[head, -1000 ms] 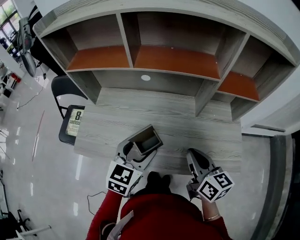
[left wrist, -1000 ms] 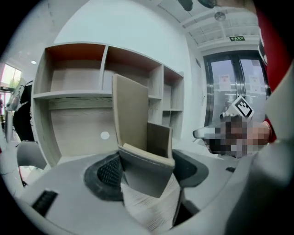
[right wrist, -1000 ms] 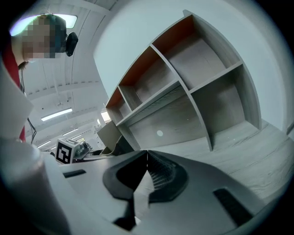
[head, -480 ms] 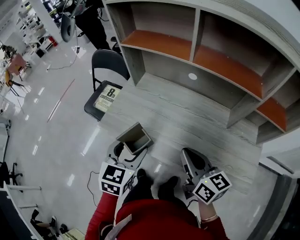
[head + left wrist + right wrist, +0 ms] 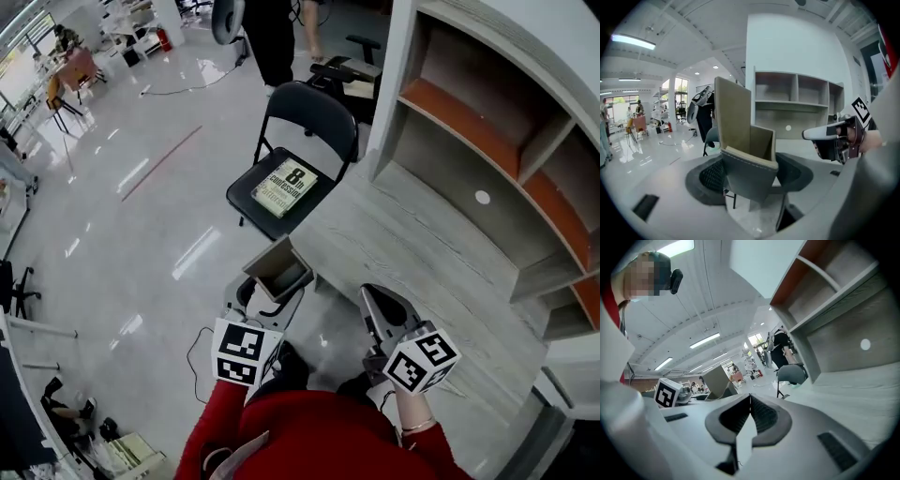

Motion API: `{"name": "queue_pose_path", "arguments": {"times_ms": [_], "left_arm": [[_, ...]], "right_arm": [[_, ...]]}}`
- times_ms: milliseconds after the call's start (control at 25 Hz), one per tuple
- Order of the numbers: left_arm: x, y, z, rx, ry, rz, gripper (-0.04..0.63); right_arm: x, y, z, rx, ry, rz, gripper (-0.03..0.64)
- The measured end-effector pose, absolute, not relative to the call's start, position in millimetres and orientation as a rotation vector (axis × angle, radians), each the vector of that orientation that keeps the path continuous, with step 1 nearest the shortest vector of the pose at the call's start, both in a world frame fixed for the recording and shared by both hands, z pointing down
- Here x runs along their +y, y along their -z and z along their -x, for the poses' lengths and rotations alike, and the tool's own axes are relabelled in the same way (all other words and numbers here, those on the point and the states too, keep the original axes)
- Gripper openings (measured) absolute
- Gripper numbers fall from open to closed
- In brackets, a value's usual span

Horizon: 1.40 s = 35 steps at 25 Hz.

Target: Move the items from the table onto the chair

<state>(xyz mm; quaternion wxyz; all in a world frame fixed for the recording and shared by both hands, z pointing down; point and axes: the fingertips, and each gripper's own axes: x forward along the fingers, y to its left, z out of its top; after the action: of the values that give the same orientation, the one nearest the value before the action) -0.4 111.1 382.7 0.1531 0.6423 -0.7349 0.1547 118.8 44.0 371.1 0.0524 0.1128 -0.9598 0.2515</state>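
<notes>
Writing: we read a large "8" on the cover of the book (image 5: 286, 187), with a line under it that looks like "confession". The smaller print below is too fine for us to make out.

Markers: the marker cubes (image 5: 246, 353) on both tools carry black-and-white square patterns and no letters.

Left tool: the left tool (image 5: 752, 176) is clamped on the open box (image 5: 736, 117). We see its two dark pads pressing on the box's grey stitched wall from either side, and the box holds the jaws partway apart.

Box: it is grey outside and tan inside. One tan wall stands taller than the others, and from the head view we look into its open top.

Right tool: the right tool (image 5: 750, 404) is fully closed. Its ribbed pads meet and we see nothing between them.

Box and desk: the box hangs just off the near left corner of the desk (image 5: 422, 262), over the glossy floor (image 5: 141, 234), and does not touch the desk.

Chair: the black folding chair (image 5: 309, 117) stands just past the desk's left edge, beyond the box. The book lies flat on the middle of its seat. The box is apart from the seat, on our side of the seat's front edge.

Right tool's place: it sits over the desk's near edge, beside the left tool and apart from it.
</notes>
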Motion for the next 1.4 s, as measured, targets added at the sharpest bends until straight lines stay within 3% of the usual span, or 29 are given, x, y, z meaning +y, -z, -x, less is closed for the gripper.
{"name": "queue_pose_path", "arguments": {"times_ms": [560, 920, 1400], "left_arm": [[182, -391, 172, -2.251, -0.265, -1.559, 0.321], [115, -394, 281, -2.261, -0.264, -1.534, 0.321], [-3, -433, 413, -2.045, -0.351, -1.725, 0.321]], "right_arm": [[90, -373, 90, -2.831, -0.683, -0.054, 0.015], [24, -368, 201, -2.859, -0.697, -0.048, 0.015], [-64, -393, 256, -2.822, -0.803, -0.537, 0.015]]}}
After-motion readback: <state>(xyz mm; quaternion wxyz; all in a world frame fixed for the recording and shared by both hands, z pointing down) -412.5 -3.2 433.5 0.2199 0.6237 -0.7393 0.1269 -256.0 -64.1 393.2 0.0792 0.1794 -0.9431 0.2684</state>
